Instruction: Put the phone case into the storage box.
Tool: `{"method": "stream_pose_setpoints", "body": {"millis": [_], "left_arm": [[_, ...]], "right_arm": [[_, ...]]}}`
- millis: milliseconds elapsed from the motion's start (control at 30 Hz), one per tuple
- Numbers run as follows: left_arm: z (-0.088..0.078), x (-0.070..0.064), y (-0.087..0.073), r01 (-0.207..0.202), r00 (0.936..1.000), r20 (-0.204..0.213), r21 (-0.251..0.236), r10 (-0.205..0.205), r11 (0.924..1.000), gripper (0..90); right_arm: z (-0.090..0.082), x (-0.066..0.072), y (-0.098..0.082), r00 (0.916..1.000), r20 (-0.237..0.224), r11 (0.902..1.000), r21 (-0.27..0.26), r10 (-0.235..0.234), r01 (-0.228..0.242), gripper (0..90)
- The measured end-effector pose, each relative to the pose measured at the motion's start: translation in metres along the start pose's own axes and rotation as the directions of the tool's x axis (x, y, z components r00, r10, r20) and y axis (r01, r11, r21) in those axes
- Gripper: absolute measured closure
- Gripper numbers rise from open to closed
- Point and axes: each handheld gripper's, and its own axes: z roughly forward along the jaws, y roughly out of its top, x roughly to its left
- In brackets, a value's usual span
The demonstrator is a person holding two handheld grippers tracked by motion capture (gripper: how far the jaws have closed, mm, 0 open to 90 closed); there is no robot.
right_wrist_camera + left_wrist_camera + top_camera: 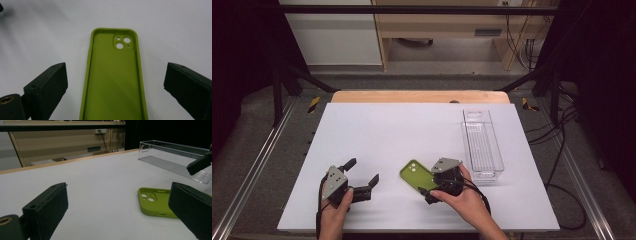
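Phone case (113, 80): green, lay hollow side up on the white worktop (387, 130), near its front edge.
Right hand-held gripper (428, 192): jaws wide, one on each side of the case, not touching.
Left hand-held gripper (362, 171): jaws wide, empty, well apart from the case.
Clear tray (482, 145): right of the case.

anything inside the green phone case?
Nothing in the part that shows: the phone case lies open side up on the table, bare lining and camera holes visible. In the high view the right gripper covers its near end.
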Motion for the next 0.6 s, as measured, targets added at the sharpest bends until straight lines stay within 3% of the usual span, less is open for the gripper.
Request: {"method": "stream_pose_setpoints", "body": {"millis": [200, 367, 600], "left_arm": [[0.002, -0.004, 0.001, -0.037, 0.9993, 0.005, 0.01, 0.037, 0.9993, 2.2], [0.001, -0.005, 0.001, -0.04, 0.9992, 0.007, 0.007, 0.04, 0.9992, 2.2], [0.002, -0.005, 0.001, -0.035, 0.9994, 0.006, 0.007, 0.035, 0.9994, 2.2]], "right_arm": [[0.006, -0.004, -0.005, 1.0, 0.002, 0.9997, 0.021, 0.01, -0.01, 5.5], [0.008, -0.005, -0.007, 0.9998, 0.019, 0.9995, 0.031, 0.006, -0.007, 5.8], [0.013, -0.005, -0.009, 0.9997, -0.008, 0.9987, 0.046, 0.022, -0.021, 5.5]]}}
